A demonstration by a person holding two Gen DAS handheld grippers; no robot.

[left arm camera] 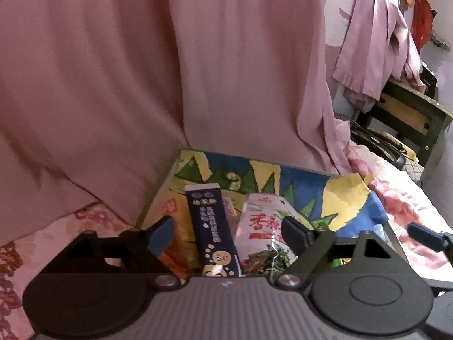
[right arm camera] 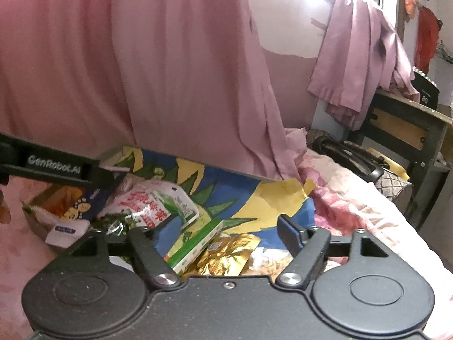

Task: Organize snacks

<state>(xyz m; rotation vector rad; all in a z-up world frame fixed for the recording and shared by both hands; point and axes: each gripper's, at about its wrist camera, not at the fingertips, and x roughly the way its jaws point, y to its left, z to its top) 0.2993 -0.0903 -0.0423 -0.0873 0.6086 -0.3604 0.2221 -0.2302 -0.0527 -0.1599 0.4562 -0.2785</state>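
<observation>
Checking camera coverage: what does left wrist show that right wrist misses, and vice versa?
Left wrist only: the whole face of the navy sachet, upright in the box.

Right wrist only: gold packet, green carton, and the left gripper's arm marked GenRobot.AI.

Both: colourful box, white-and-red snack bag, pink curtain, each gripper's own jaws open and empty.

Bedroom: floral bedspread (right arm camera: 354, 198), pink curtain (left arm camera: 198, 70)

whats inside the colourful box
The colourful box holds a navy stick pack, a white leafy-print bag, a green-edged packet and gold foil wrappers. Anything beneath these is covered.
</observation>
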